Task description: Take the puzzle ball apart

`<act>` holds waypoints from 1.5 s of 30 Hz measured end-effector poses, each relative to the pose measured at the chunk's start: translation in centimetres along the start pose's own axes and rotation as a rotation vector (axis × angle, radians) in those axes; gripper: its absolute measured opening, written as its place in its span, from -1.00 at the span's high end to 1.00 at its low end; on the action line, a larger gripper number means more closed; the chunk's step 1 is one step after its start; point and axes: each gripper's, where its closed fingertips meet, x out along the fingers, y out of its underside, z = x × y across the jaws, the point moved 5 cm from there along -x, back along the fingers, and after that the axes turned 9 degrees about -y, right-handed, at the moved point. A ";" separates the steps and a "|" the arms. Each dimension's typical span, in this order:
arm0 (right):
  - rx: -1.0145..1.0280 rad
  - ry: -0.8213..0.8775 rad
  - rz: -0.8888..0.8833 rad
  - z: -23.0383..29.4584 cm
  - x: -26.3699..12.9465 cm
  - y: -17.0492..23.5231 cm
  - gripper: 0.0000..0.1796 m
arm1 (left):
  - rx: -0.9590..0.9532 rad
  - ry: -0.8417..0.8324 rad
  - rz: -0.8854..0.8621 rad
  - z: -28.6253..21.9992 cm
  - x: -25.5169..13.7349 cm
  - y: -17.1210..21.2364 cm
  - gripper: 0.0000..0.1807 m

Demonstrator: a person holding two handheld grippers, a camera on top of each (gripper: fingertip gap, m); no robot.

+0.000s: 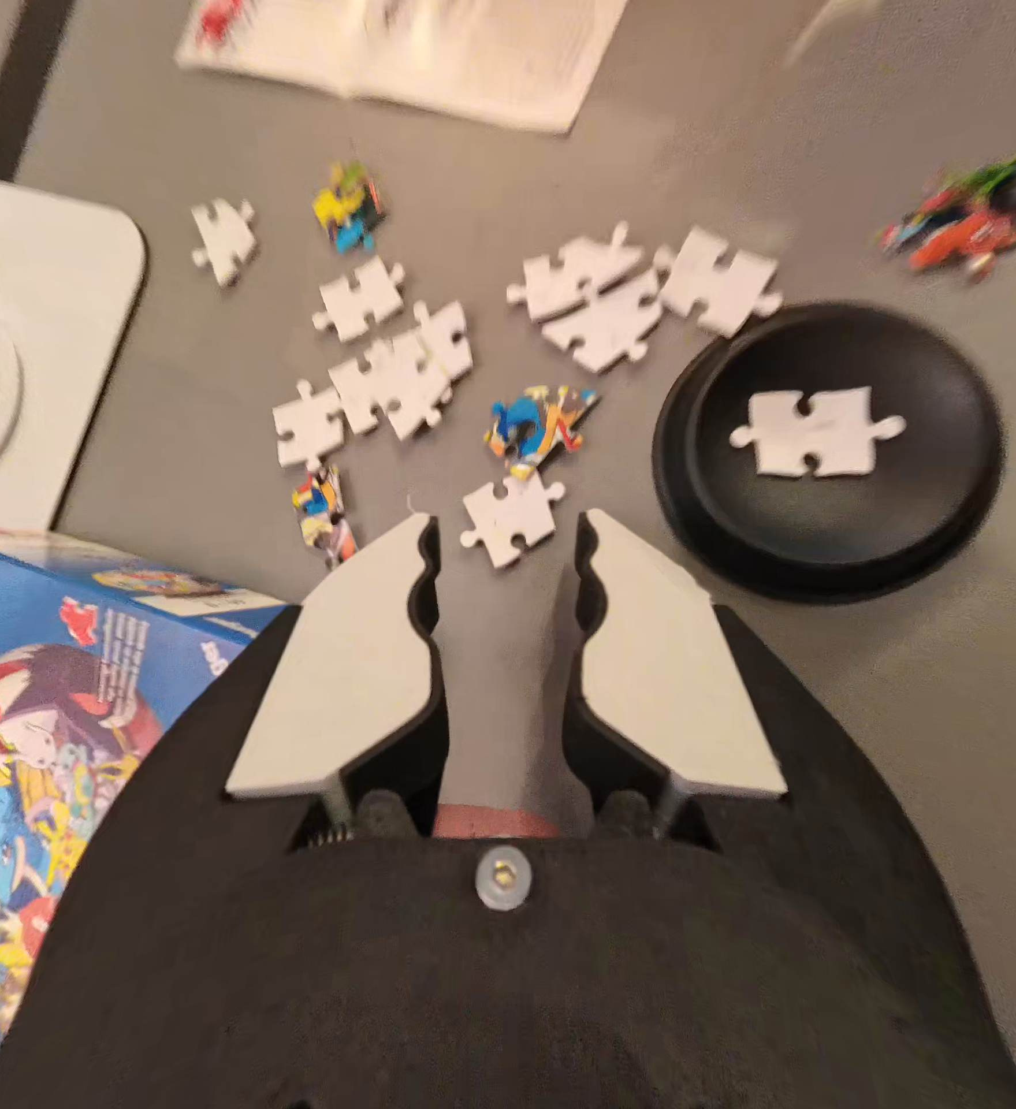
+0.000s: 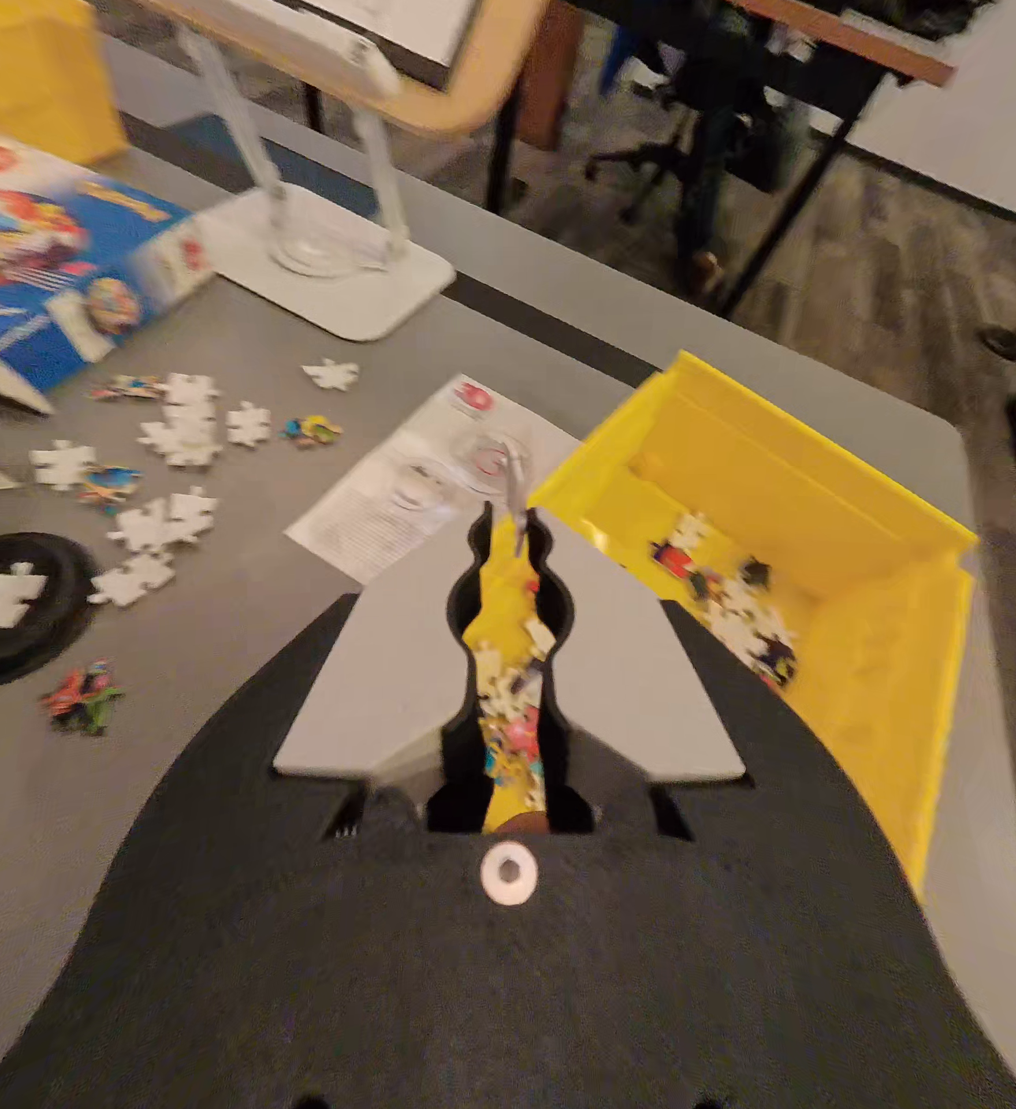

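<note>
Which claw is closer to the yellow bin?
Right. The right claw hangs over the yellow bin, at its near edge. The left claw is over loose puzzle pieces by the black dish.

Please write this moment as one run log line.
left gripper: open over loose pieces | right gripper: nearly shut on a thin piece, above yellow bin | one piece in black dish

Blue puzzle box (image 1: 43, 720) cut off, blurred
</note>
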 end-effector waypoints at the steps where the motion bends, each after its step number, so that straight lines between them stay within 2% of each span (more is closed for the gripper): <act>1: 0.026 0.056 0.044 -1.6 -0.3 1.1 0.69 | 0.012 -0.019 0.033 -0.1 0.5 0.4 0.50; 2: 0.047 0.090 0.096 -2.8 -0.4 2.3 0.56 | 0.008 -0.033 0.044 0.0 0.9 0.6 0.53; 3: 0.056 0.111 0.128 -3.5 -0.5 3.2 0.55 | -0.023 -0.029 0.042 0.0 1.1 0.5 0.54; 5: 0.061 0.133 0.134 -4.1 -0.9 3.9 0.65 | -0.039 -0.048 0.042 0.3 1.5 0.4 0.66; 8: 0.081 0.135 0.123 -4.3 -1.2 4.2 0.66 | -0.042 -0.026 0.047 0.1 1.9 0.4 0.90; 12: 0.044 0.101 0.060 -2.9 -1.7 2.7 0.67 | -0.014 -0.044 0.044 0.1 1.9 0.4 0.99; 16: -0.059 -0.029 -0.026 2.1 -1.6 -0.4 0.72 | 0.007 -0.079 0.023 0.2 1.7 0.4 1.00; 19: -0.148 -0.255 -0.058 8.4 0.1 -1.9 0.65 | -0.033 -0.054 -0.063 0.3 0.6 -0.5 1.00; 22: -0.258 -0.431 -0.009 13.9 3.2 -1.3 0.57 | -0.089 -0.005 -0.163 0.5 -1.0 -1.8 1.00; 26: -0.335 -0.557 0.089 18.2 7.0 0.7 0.55 | -0.024 -0.119 -0.039 1.9 -0.6 -0.8 1.00; 28: -0.315 -0.612 0.077 19.5 7.5 0.6 0.57 | -0.028 -0.095 0.045 1.7 0.5 0.0 0.55; 29: -0.313 -0.622 0.075 19.8 7.5 0.6 0.57 | -0.009 -0.096 0.080 1.5 1.1 0.4 0.53; 34: -0.262 -0.659 0.055 20.0 7.4 0.5 0.59 | -0.011 -0.092 0.078 1.1 2.5 -0.3 0.72; 37: -0.235 -0.668 0.049 19.5 7.4 0.6 0.60 | -0.051 -0.080 0.083 1.3 3.0 -0.2 0.95; 45: -0.202 -0.693 0.026 19.2 7.5 0.6 0.62 | -0.077 -0.068 0.027 0.6 1.7 0.6 1.00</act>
